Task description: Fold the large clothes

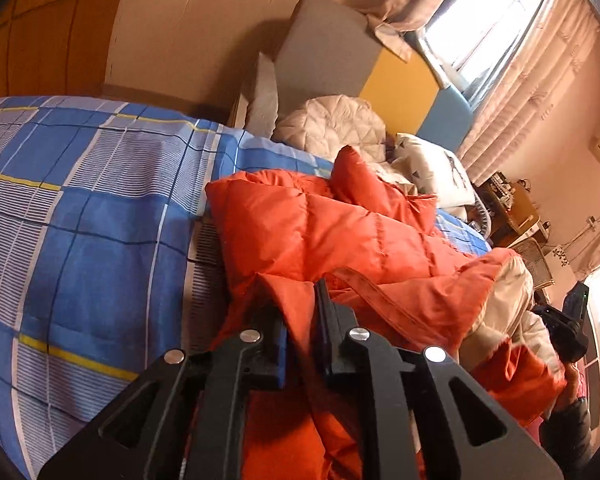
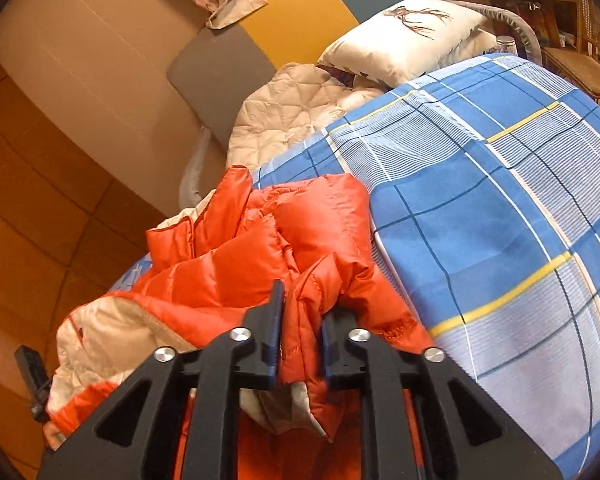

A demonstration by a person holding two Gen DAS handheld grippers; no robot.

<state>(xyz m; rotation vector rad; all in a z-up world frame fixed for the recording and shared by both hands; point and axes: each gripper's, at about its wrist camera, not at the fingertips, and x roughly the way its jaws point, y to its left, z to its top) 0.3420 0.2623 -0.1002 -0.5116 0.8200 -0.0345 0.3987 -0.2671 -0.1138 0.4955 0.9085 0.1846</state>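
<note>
An orange puffer jacket point(image 1: 300, 220) with a cream lining lies bunched on a blue checked bedsheet point(image 1: 80, 220). My left gripper point(image 1: 298, 300) is shut on a fold of its orange fabric, which fills the narrow gap between the jaws. At the right edge of the left wrist view, the right gripper point(image 1: 568, 320) holds the jacket's other end. In the right wrist view, the right gripper point(image 2: 304, 308) is clamped on a thick bunch of the jacket point(image 2: 228, 264), with cream lining hanging below the fingers. The left gripper point(image 2: 32, 376) shows at the lower left there.
A cream quilted blanket point(image 2: 300, 112) and a white pillow point(image 2: 404, 36) lie at the head of the bed, against a grey, yellow and blue headboard point(image 2: 300, 20). Blue checked sheet point(image 2: 500, 220) spreads beside the jacket. Curtains, a window and a cluttered desk stand beyond.
</note>
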